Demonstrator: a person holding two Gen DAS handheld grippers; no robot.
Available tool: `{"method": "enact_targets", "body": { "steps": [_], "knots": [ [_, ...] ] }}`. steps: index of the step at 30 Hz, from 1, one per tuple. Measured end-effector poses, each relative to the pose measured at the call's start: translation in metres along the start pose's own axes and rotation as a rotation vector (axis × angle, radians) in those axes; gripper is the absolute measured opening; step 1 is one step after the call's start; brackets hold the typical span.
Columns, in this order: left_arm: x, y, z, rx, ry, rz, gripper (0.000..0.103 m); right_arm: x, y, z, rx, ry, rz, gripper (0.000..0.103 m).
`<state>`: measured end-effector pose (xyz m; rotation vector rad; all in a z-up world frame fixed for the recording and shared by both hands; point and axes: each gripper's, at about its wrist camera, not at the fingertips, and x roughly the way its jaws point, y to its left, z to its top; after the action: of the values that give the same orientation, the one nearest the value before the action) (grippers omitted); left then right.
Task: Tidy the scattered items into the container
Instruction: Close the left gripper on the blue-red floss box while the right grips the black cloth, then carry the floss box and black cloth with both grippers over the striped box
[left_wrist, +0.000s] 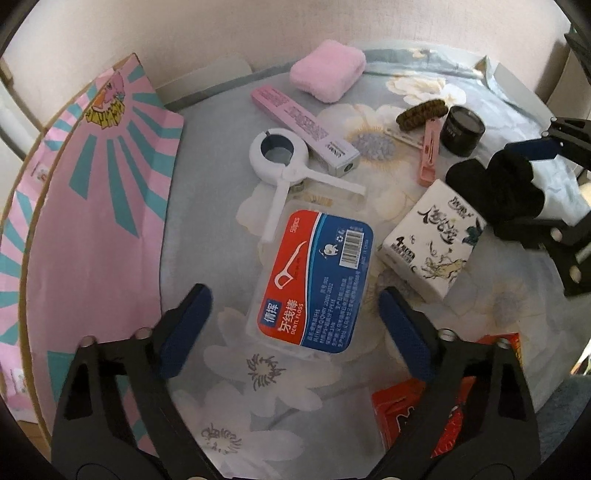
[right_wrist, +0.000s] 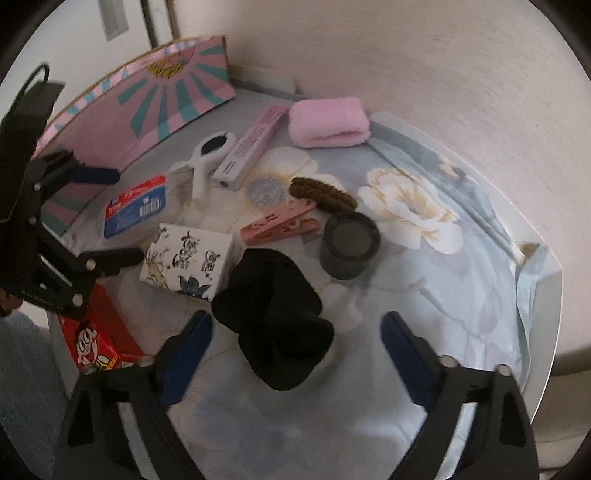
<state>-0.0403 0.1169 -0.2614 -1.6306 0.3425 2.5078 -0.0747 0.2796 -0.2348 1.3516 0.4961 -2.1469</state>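
Seemingly at the picking-up stage, the left gripper (left_wrist: 295, 325) gapes around the dental floss box (left_wrist: 314, 280); the right gripper (right_wrist: 295, 350) likewise gapes over the black cloth (right_wrist: 273, 317); each must clench, then carry to the pink box (left_wrist: 92, 221).

Cloth (left_wrist: 207, 206): you see floral bedding filling the frame's middle.
Wall (right_wrist: 443, 66): beige, across your upper frame.

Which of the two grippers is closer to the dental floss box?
Left. The left gripper hangs open right over the dental floss box, fingers on either side. The right gripper is off across the table, open around the black cloth.
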Motion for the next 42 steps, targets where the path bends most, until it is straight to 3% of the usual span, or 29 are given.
{"method": "enact_targets", "body": {
  "steps": [2, 5, 10, 21, 31, 32, 35, 42],
  "knots": [
    [-0.001, 0.0, 0.0, -0.007, -0.008, -0.013, 0.079, 0.005, 0.003, -0.002, -0.022, 0.018, -0.008, 0.054],
    [-0.004, -0.002, 0.0, -0.001, -0.017, -0.016, 0.058, 0.008, 0.006, -0.003, -0.041, 0.025, -0.01, 0.037],
    [-0.005, 0.0, -0.003, -0.007, -0.015, -0.021, 0.058, 0.002, 0.007, -0.006, -0.035, -0.001, 0.004, 0.018],
    [-0.029, 0.003, 0.0, -0.044, -0.061, -0.038, 0.057, -0.02, -0.006, -0.012, 0.087, -0.043, 0.044, 0.017],
    [-0.067, 0.015, 0.012, -0.06, -0.131, -0.046, 0.053, -0.044, 0.007, -0.005, 0.186, -0.091, 0.05, 0.017],
    [-0.071, 0.018, 0.012, -0.064, -0.137, -0.052, 0.051, -0.047, 0.008, -0.005, 0.191, -0.094, 0.044, 0.017],
    [-0.075, 0.024, 0.012, -0.064, -0.132, -0.05, 0.025, -0.054, 0.012, -0.001, 0.196, -0.103, 0.027, 0.017],
    [-0.075, 0.041, -0.001, -0.079, -0.126, -0.09, 0.023, -0.061, 0.021, 0.006, 0.225, -0.119, -0.003, 0.017]
  ]
}}
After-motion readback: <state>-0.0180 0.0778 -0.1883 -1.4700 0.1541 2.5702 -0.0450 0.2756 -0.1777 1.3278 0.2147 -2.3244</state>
